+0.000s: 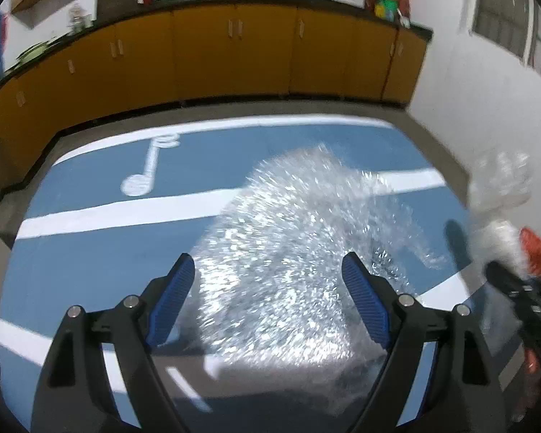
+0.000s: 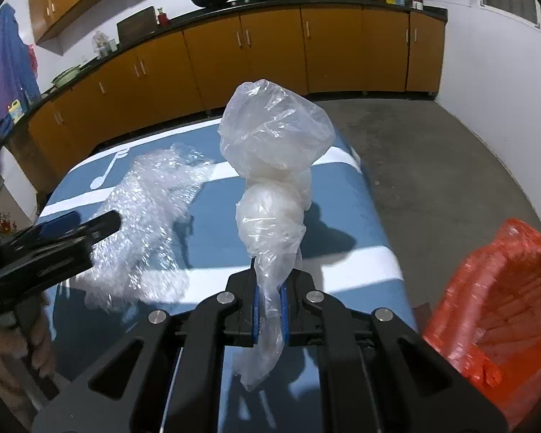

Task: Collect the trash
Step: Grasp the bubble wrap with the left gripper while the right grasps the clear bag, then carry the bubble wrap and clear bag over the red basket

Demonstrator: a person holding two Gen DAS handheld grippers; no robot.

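A crumpled sheet of bubble wrap [image 1: 299,252] lies on the blue table [image 1: 90,252]. My left gripper [image 1: 270,303] is open, its blue pads on either side of the wrap's near end. The wrap [image 2: 151,216] and the left gripper [image 2: 54,238] also show at the left of the right wrist view. My right gripper [image 2: 269,310] is shut on a clear plastic bag [image 2: 274,151], which stands up above the table. That bag [image 1: 497,195] appears blurred at the right of the left wrist view.
An orange-red bin bag [image 2: 494,310] with an open mouth stands off the table's right edge. The tablecloth has white stripes and a music note [image 1: 144,176]. Orange cabinets [image 2: 270,54] with a cluttered counter run along the back wall. Grey floor [image 2: 432,166] lies to the right.
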